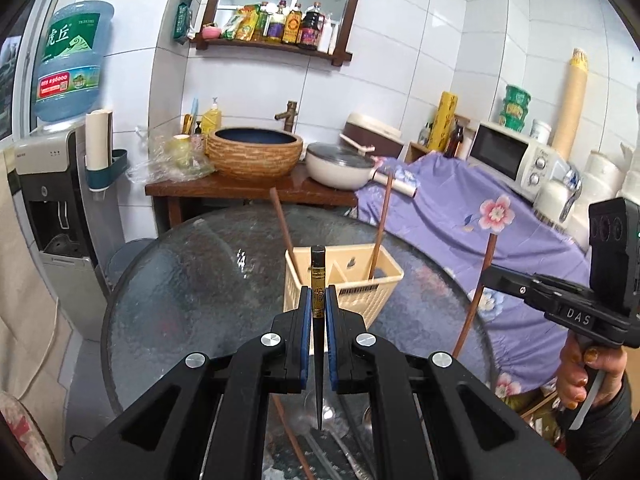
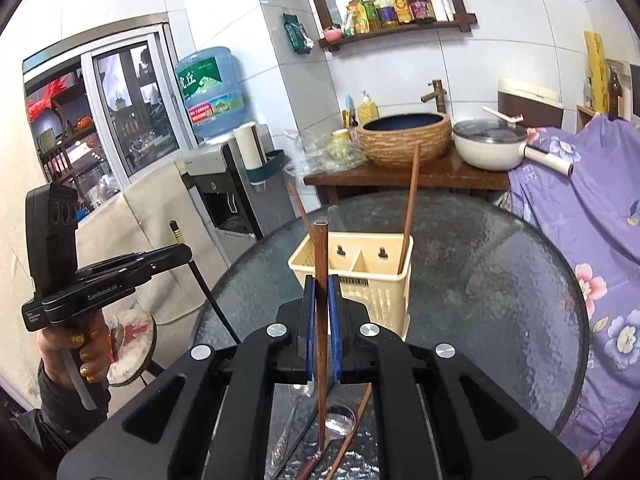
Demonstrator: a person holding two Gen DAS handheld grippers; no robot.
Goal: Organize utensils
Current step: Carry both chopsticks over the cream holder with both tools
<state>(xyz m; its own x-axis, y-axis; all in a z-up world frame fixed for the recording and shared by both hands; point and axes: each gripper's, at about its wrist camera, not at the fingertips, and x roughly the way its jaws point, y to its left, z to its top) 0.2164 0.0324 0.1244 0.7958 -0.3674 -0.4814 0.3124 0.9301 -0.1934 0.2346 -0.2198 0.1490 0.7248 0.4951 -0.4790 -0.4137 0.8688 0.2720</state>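
Both tools loaded, both off the counter [image 1: 192,264]. The left tool [image 1: 319,304] is clamped on a black chopstick [image 1: 318,276], gold band just above the pads, butt end up, thin tip hanging clear of the glass. The right tool [image 2: 320,312] is clamped on a brown wooden chopstick [image 2: 321,264], held near upright, lower end hanging over the loose cutlery.

The cream utensil basket [image 2: 360,280] stands ahead on the glass counter, divided into compartments. Two brown chopsticks already lean in it: one at the left end [image 1: 282,224], one at the right end [image 2: 410,204].

Step in hand, as judged: carry phase, one stick per tool, heading for the basket.

Still lying on the counter under the tools: spoons [image 2: 340,420], another brown stick [image 2: 348,432], other metal pieces not clear enough to name.

Next move calls for bringing each stick over a compartment, tip down and clear of the rim and divider, then parting the pads. The leaning sticks crowd both ends; a knock could tip the light basket.
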